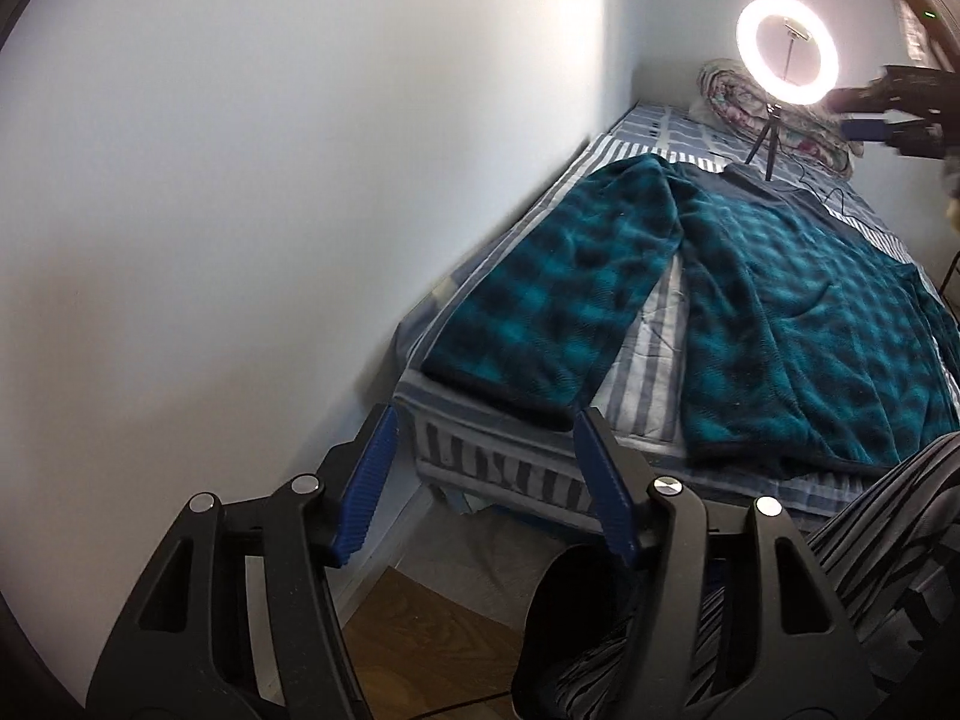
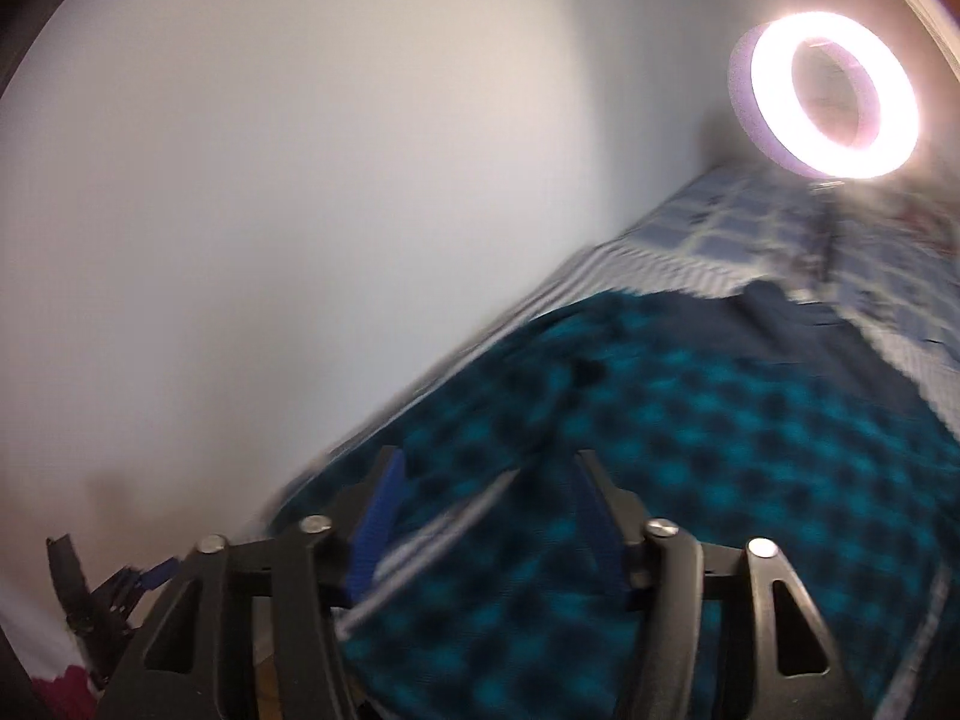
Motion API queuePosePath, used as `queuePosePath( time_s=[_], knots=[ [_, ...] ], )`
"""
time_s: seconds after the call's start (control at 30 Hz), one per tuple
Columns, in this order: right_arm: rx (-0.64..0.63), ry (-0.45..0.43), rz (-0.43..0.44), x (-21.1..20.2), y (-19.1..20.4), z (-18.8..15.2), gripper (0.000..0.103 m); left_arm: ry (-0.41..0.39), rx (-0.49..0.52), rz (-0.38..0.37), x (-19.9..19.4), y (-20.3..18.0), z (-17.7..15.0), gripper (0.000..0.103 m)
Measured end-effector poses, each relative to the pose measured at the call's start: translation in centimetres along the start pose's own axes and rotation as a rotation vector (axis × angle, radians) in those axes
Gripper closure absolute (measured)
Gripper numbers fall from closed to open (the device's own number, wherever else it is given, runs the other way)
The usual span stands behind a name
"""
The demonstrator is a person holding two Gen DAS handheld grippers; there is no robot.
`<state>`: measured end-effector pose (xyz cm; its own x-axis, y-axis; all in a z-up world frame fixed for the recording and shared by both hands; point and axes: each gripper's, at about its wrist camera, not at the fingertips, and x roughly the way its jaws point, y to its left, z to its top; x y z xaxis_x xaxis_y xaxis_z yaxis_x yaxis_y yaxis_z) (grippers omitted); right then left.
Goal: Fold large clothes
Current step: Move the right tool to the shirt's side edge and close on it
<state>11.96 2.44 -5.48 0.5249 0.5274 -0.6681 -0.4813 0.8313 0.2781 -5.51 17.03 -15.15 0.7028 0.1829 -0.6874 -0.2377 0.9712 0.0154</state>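
Note:
A teal-and-black checked fleece top (image 1: 810, 300) lies flat on the striped bed (image 1: 654, 372), with one sleeve (image 1: 540, 300) stretched toward the near corner. My left gripper (image 1: 485, 420) hangs open just in front of that sleeve's cuff, above the bed's near edge, and its blue pads (image 1: 372, 480) touch nothing. In the same view my right gripper (image 1: 882, 108) shows as a blur at the far right, above the bed. The right wrist view is smeared: my right gripper (image 2: 489, 462) is open over the fleece top (image 2: 720, 450), apart from the cloth. The left gripper (image 2: 129, 585) shows at the bottom left.
A lit ring light (image 1: 786, 57) on a small tripod stands at the bed's far end, its cable trailing over the sheet, beside a rolled quilt (image 1: 729, 90). A white wall (image 1: 240, 180) runs along the bed's left side. Wooden floor (image 1: 420, 630) and a person's striped trouser leg (image 1: 876, 540) are nearest.

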Motion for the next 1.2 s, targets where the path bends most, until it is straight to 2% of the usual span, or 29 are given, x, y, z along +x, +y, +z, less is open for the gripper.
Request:
queuePosePath(
  time_s=[0.07, 0.13, 0.27, 0.4, 0.57, 0.67, 0.87, 1.03, 1.2],
  knots=[
    [-0.028, 0.073, 0.084, 3.7, 2.1, 0.1, 0.056, 0.004, -0.007, 0.005, 0.3, 0.5, -0.3, 0.047],
    [-0.025, 0.13, 0.127, 6.4, 3.6, 0.2, 0.057, 0.013, -0.01, 0.012, 0.6, 0.9, -0.5, 0.051],
    [0.05, 0.251, 0.155, 12.7, 4.9, 0.6, 0.063, 0.016, -0.021, 0.02, 1.1, 1.9, -1.0, 0.054],
    [0.161, 0.347, 0.164, 19.6, 4.8, 1.2, 0.065, 0.006, -0.04, 0.013, 1.1, 2.6, -1.2, 0.054],
    [0.313, 0.396, 0.113, 26.6, 3.0, 2.1, 0.065, -0.005, -0.047, 0.016, 1.2, 3.2, -1.3, 0.054],
    [0.361, 0.408, 0.068, 29.6, 2.3, 2.8, 0.065, -0.001, -0.067, 0.008, 1.6, 3.8, -1.4, 0.054],
    [0.359, 0.441, -0.046, 33.0, 2.0, 3.1, 0.065, 0.015, -0.098, 0.004, 2.5, 4.7, -1.5, 0.054],
    [0.392, 0.465, -0.083, 34.2, 1.5, 2.9, 0.065, 0.017, -0.108, -0.001, 2.9, 5.0, -1.6, 0.054],
    [0.356, 0.498, -0.15, 36.7, 1.6, 2.7, 0.07, 0.025, -0.115, -0.013, 3.2, 5.4, -1.7, 0.054]
  ],
)
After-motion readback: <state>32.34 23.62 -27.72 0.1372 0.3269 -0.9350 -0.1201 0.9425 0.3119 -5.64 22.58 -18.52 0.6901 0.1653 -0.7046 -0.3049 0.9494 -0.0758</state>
